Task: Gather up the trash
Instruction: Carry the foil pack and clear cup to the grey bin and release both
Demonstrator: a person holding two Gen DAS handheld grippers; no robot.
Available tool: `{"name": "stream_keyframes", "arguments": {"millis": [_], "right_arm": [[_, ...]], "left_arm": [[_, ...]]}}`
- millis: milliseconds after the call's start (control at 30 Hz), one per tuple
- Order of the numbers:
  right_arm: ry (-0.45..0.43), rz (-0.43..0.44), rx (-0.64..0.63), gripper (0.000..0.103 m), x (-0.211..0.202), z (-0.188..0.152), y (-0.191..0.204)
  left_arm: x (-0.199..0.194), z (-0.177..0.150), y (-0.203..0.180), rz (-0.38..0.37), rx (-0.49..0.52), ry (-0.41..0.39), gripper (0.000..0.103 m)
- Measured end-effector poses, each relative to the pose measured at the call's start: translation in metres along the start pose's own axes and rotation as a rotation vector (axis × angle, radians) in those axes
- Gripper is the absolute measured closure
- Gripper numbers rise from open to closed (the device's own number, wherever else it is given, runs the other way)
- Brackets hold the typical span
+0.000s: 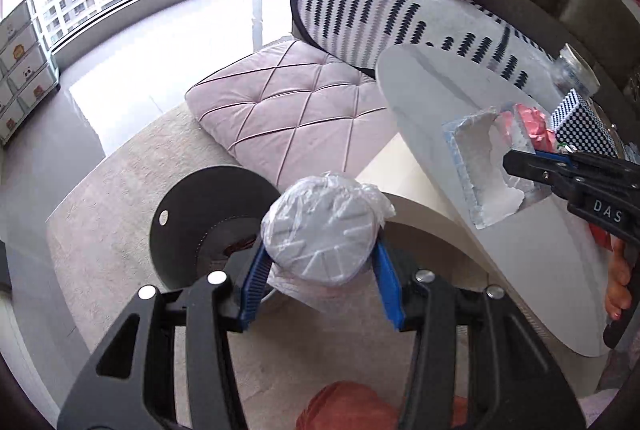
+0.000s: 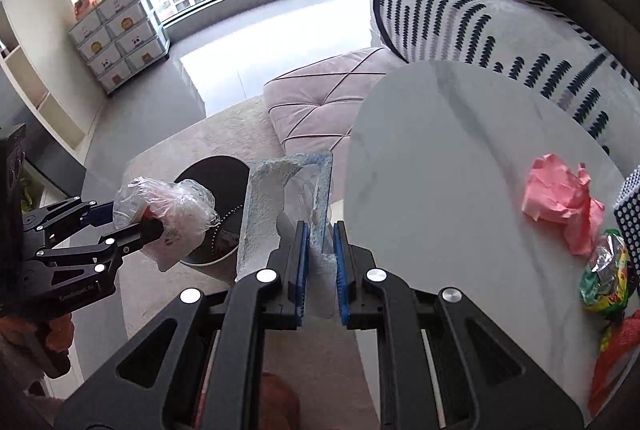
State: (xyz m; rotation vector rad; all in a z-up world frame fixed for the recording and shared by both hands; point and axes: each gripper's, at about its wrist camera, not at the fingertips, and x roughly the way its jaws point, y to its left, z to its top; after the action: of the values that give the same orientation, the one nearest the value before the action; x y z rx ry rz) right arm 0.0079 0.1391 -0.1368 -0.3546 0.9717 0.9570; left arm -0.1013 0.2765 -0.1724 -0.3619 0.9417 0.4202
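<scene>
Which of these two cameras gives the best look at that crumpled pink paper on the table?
The right wrist view: the pink paper lies fully exposed on the white table. In the left wrist view it is partly hidden behind the torn foam piece.

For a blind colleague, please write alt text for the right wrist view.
The right hand-held gripper is shut on a torn white and blue package near the edge of a white marble table. To its left, the left hand-held gripper holds a crumpled clear plastic bag above a dark round bin. Crumpled pink paper lies on the table.
</scene>
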Motion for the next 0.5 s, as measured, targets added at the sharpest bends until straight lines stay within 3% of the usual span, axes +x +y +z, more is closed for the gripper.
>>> {"name": "stream_keyframes", "arguments": {"millis": [133,300,433,500], "right_arm": [[0.026,0.073,-0.103,0.091,0.048,0.031,0.055],[0.086,0.112,-0.211,0.091,0.097,0.053,0.109],[0.108,0.109,-0.238,0.073,0.118,0.065,0.129],[0.104,0.112,-0.246,0.073,0.118,0.066,0.134]], "left_arm": [[0.009,-0.002,0.051,0.086,-0.085,0.003,0.055],[0.012,-0.006,0.085,0.142,-0.140,0.005,0.055],[0.015,-0.011,0.097,0.159,-0.167,0.012,0.054],[0.018,-0.012,0.100,0.161,-0.176,0.015,0.054]]}}
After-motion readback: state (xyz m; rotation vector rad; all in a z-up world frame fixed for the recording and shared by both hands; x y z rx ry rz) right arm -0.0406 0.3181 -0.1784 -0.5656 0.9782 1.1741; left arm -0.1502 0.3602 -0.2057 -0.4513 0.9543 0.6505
